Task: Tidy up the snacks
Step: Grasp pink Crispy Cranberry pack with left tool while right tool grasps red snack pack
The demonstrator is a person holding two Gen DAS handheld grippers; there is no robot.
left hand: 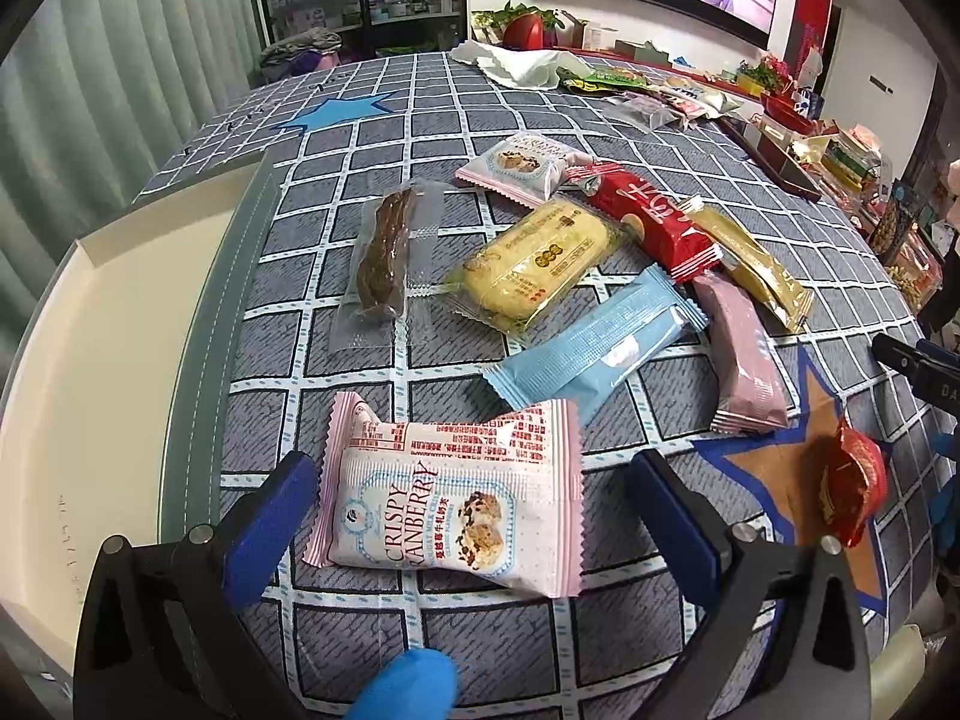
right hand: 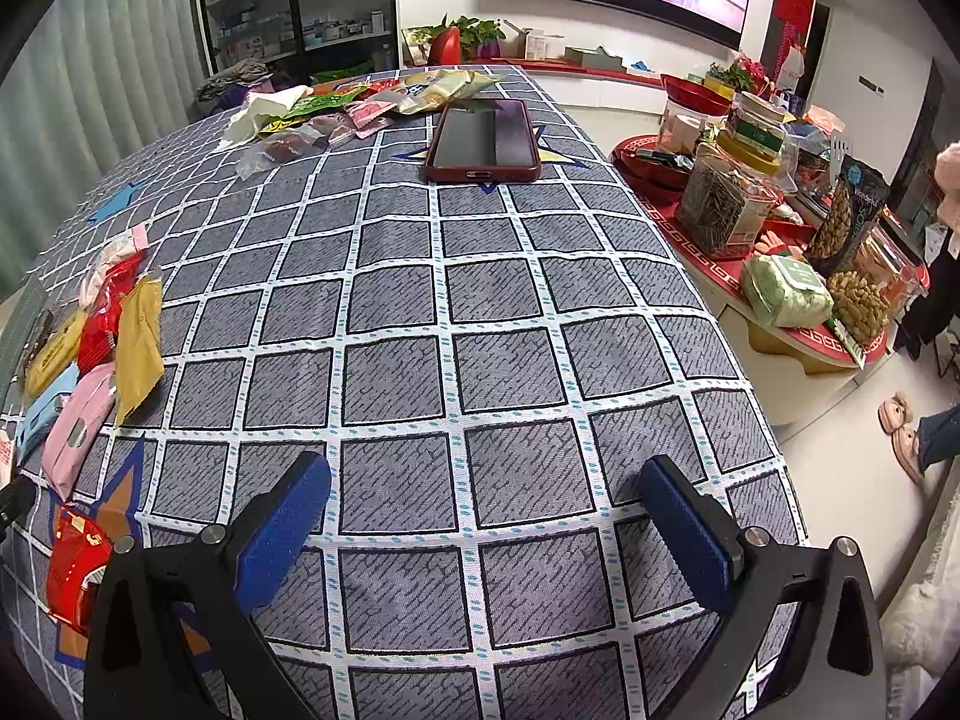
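In the left wrist view my left gripper (left hand: 474, 498) is open, its blue pads either side of a pink-and-white Crispy Cranberry packet (left hand: 456, 504) lying flat on the checked cloth. Beyond it lie a light blue packet (left hand: 600, 342), a pink bar (left hand: 747, 348), a yellow cake packet (left hand: 540, 258), a red packet (left hand: 654, 213), a gold packet (left hand: 750, 264), a brown meat stick (left hand: 384, 252) and a second cranberry packet (left hand: 522, 165). A cream box (left hand: 102, 324) lies at the left. My right gripper (right hand: 480, 516) is open and empty over bare cloth.
A small red packet (left hand: 852, 486) lies on an orange star at the right, also in the right wrist view (right hand: 72, 564). A phone in a red case (right hand: 483, 141) and more snack packets (right hand: 360, 102) lie far back. A side table with jars (right hand: 780, 228) stands beyond the table's right edge.
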